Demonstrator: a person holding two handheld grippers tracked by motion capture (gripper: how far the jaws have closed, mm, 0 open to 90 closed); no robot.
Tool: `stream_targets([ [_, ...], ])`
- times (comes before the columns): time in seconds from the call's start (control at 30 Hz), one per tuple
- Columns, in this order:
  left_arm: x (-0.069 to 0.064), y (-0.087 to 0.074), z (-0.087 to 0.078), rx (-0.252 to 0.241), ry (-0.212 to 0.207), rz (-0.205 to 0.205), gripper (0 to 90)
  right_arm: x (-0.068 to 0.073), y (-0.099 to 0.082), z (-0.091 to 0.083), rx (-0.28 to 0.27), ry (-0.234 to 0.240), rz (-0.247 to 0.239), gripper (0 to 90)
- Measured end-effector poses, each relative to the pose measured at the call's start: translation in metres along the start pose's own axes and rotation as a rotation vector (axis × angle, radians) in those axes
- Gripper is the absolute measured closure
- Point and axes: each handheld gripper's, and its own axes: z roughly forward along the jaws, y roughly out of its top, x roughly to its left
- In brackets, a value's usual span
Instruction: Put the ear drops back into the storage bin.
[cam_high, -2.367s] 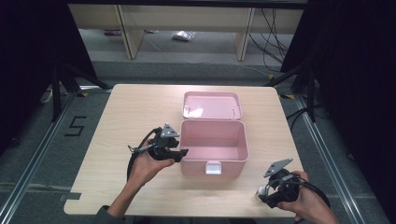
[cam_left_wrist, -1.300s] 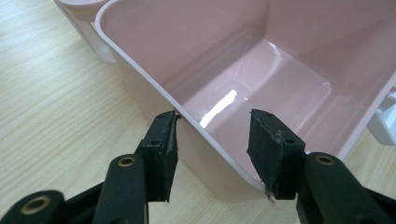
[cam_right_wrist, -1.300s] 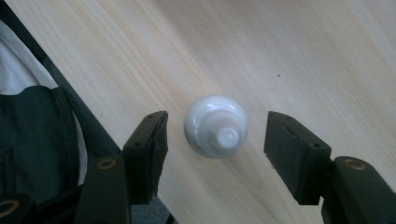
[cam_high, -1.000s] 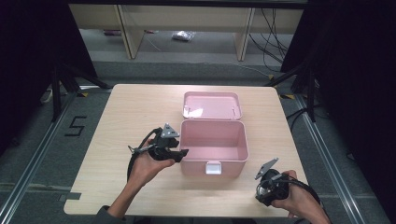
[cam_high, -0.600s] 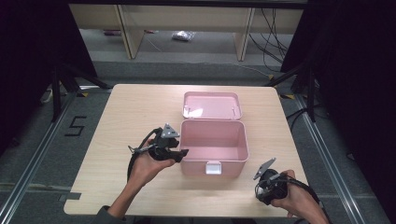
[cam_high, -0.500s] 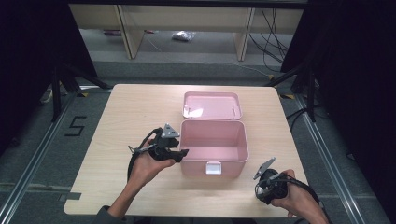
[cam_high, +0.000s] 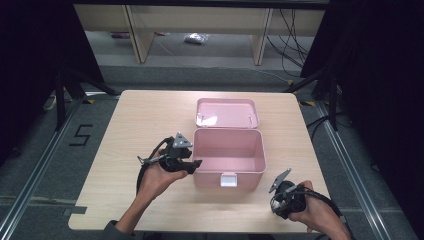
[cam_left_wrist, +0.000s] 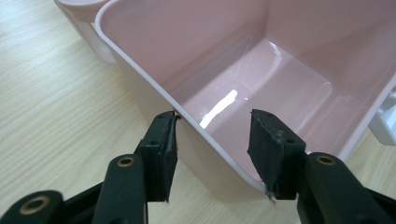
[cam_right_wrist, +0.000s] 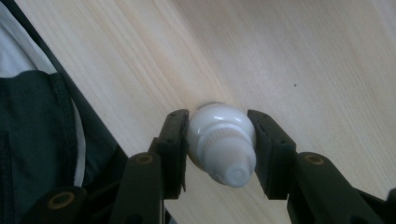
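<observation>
High view: an open pink box (cam_high: 228, 152) sits mid-frame on the bench (cam_high: 125, 120). The left gripper (cam_left_wrist: 212, 140) straddles its left wall, one pad outside touching it, one inside apart. The right gripper (cam_right_wrist: 218, 140), lower right, has just closed its jaws on a white bottle (cam_right_wrist: 222, 142); its long axis runs toward the camera, nozzle nearest. The box lies up-left, nearer the left hand.

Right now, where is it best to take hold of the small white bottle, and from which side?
Grip the white bottle across its round body, below the ribbed cap, coming from its cap end. The right claw already has both pads on the body's opposite sides; the narrow cap would slip more easily.
</observation>
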Motion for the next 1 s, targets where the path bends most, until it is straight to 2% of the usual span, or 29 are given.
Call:
stream_targets([
  [0.07,0.000,0.000,0.000,-0.001,0.000,-0.004,51.5,-0.002,0.001,-0.004,-0.010,-0.013,-0.008,60.4],
  [0.3,0.000,0.000,0.000,-0.001,0.001,-0.003,51.6,-0.006,0.004,-0.024,-0.106,0.033,-0.010,60.4],
  [0.33,0.000,0.000,0.000,0.000,0.001,-0.003,51.6,-0.006,0.004,-0.027,-0.117,0.036,0.007,60.4],
  [0.37,0.000,0.000,0.000,0.000,0.001,-0.003,51.6,-0.007,0.003,-0.031,-0.130,0.039,0.002,60.4],
  [0.5,0.000,0.000,0.000,0.001,0.002,-0.003,51.5,-0.008,0.005,-0.045,-0.155,0.042,0.002,60.4],
  [0.57,0.000,0.000,0.001,0.001,0.002,-0.003,51.5,-0.008,0.006,-0.050,-0.171,0.049,-0.014,60.4],
  [0.67,0.000,0.000,0.001,0.001,0.002,-0.003,51.5,-0.007,0.008,-0.059,-0.182,0.061,0.000,60.5],
  [0.73,0.000,0.000,0.001,0.001,0.002,-0.004,51.5,-0.007,0.010,-0.065,-0.201,0.052,-0.022,60.5],
  [1.0,0.000,0.000,0.001,0.003,0.007,-0.001,51.2,-0.006,0.018,-0.088,-0.228,0.047,-0.050,60.5],
])
